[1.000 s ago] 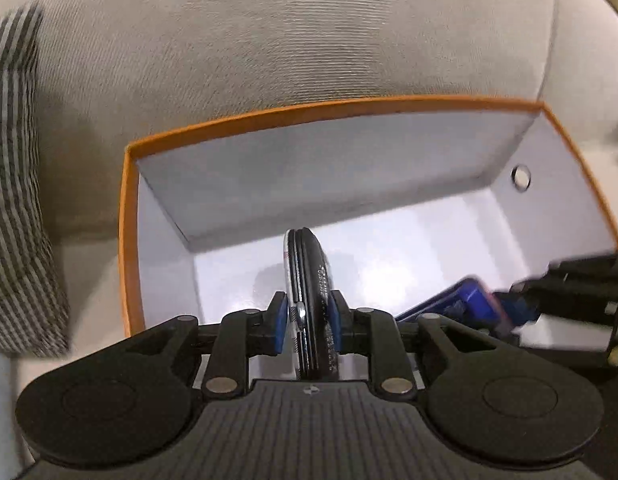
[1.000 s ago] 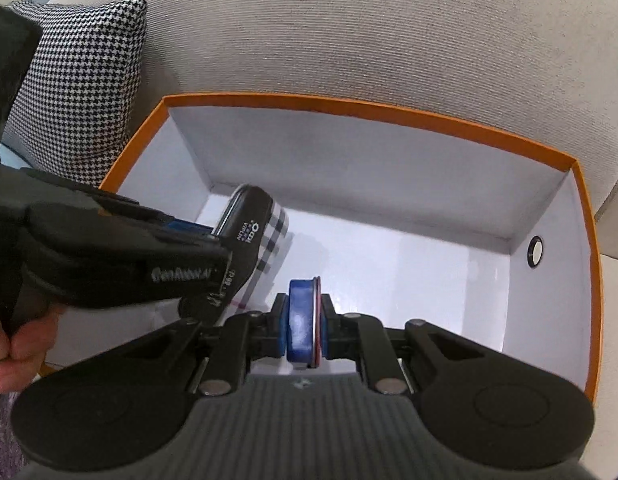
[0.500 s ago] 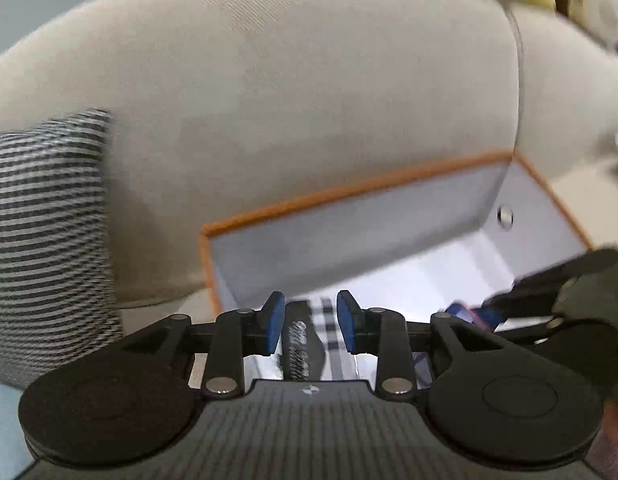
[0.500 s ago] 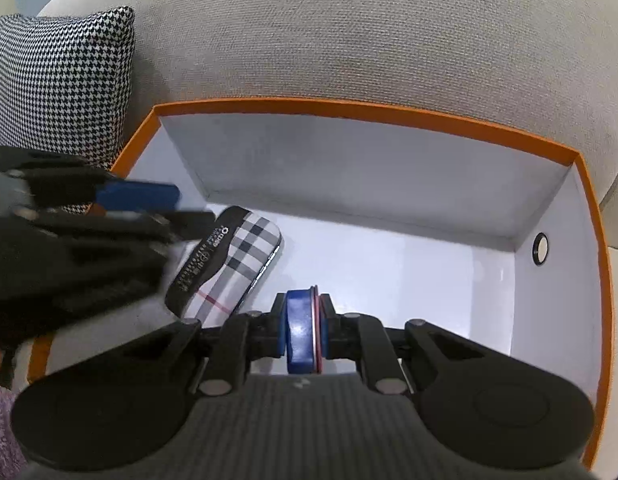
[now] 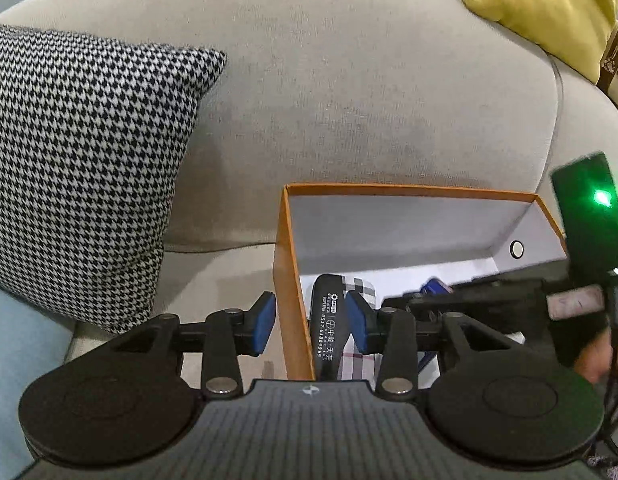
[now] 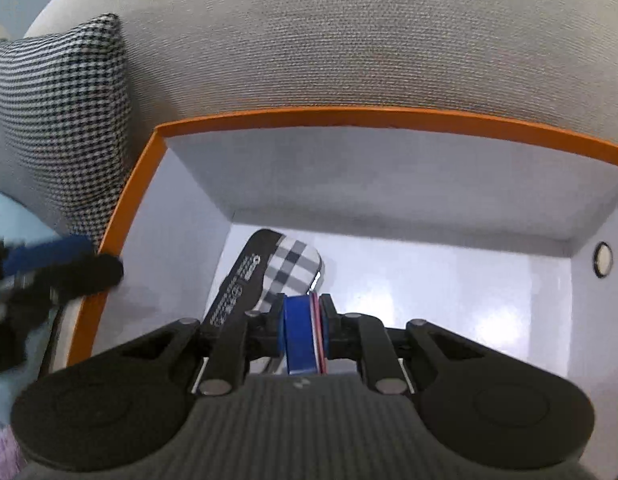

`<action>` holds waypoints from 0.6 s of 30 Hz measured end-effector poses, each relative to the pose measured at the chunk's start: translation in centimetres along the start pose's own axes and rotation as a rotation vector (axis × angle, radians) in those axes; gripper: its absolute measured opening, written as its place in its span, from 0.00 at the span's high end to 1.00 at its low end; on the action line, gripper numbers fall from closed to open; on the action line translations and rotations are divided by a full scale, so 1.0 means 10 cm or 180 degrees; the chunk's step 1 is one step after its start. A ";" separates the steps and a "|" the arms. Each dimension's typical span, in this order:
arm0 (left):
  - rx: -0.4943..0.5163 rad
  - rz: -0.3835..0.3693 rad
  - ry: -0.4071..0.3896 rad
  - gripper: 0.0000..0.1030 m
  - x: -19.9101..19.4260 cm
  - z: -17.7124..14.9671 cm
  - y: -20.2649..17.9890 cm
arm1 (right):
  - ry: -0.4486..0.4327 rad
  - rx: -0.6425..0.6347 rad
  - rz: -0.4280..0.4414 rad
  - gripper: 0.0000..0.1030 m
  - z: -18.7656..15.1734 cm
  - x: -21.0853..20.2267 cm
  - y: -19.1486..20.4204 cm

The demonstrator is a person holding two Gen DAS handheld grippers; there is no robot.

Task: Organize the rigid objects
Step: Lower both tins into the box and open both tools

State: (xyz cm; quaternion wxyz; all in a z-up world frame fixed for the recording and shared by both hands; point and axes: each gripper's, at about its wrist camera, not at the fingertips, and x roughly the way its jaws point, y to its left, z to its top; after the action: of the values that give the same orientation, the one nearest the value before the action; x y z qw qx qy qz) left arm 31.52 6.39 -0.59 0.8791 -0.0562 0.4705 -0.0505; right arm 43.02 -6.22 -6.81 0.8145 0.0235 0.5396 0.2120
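An orange box (image 5: 283,264) with a white inside sits on the sofa seat; it also shows in the right wrist view (image 6: 121,208). A black and plaid case (image 6: 269,276) lies on the box floor at its left side; it also shows in the left wrist view (image 5: 329,320). My left gripper (image 5: 311,322) is open and empty, raised over the box's left wall. My right gripper (image 6: 303,330) is shut on a flat blue object (image 6: 299,332) with a red edge, low inside the box beside the case. The right gripper also shows in the left wrist view (image 5: 489,300).
A houndstooth cushion (image 5: 81,168) leans on the sofa back (image 5: 349,80) left of the box. A yellow cushion (image 5: 549,12) lies at the upper right. The box's right wall has a round hole (image 6: 602,263). The box floor to the right of the case is white and bare.
My left gripper let go of the plaid case in the box, opened, and drew back up and to the left. My right gripper moved lower into the box with the blue object.
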 end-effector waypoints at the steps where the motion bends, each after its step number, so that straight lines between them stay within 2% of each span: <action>1: -0.0006 -0.0014 0.0004 0.55 0.01 0.00 0.01 | -0.0008 -0.0032 -0.0045 0.83 0.02 0.02 0.02; 3: -0.0011 -0.0060 0.0012 0.55 0.04 -0.01 0.00 | -0.0037 -0.0109 -0.0112 0.78 0.06 0.02 0.05; 4: -0.0013 -0.0068 0.0008 0.55 0.07 -0.02 -0.01 | -0.0053 -0.0132 -0.0099 0.68 0.07 0.00 0.05; 6: -0.0027 -0.0083 0.0000 0.55 0.09 -0.02 -0.01 | -0.0107 -0.0171 -0.0105 0.57 0.09 -0.06 0.04; 8: -0.0059 -0.0093 0.0006 0.58 0.14 -0.04 -0.01 | -0.0170 -0.0224 -0.0180 0.56 0.10 -0.12 0.03; 10: -0.0077 -0.0110 0.0021 0.61 0.18 -0.07 0.00 | -0.0241 -0.0227 -0.0274 0.49 0.11 -0.20 -0.01; 12: -0.0082 -0.0108 0.0022 0.63 0.20 -0.08 -0.01 | -0.0255 -0.0220 -0.0318 0.49 0.11 -0.24 -0.07; 14: -0.0075 -0.0109 0.0017 0.68 0.21 -0.10 -0.01 | -0.0227 -0.0207 -0.0368 0.48 0.09 -0.27 -0.12; 16: -0.0072 -0.0111 0.0020 0.71 0.21 -0.10 0.00 | -0.0191 -0.0209 -0.0450 0.36 0.06 -0.30 -0.17; 18: -0.0074 -0.0086 0.0025 0.77 0.21 -0.10 0.01 | -0.0076 -0.0239 -0.0499 0.36 0.00 -0.30 -0.19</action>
State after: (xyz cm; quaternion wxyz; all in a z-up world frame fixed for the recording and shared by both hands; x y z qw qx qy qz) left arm 31.82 6.12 -2.91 0.8758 -0.0726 0.4738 -0.0571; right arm 42.64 -9.00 -4.72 0.8352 -0.0468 0.5218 0.1673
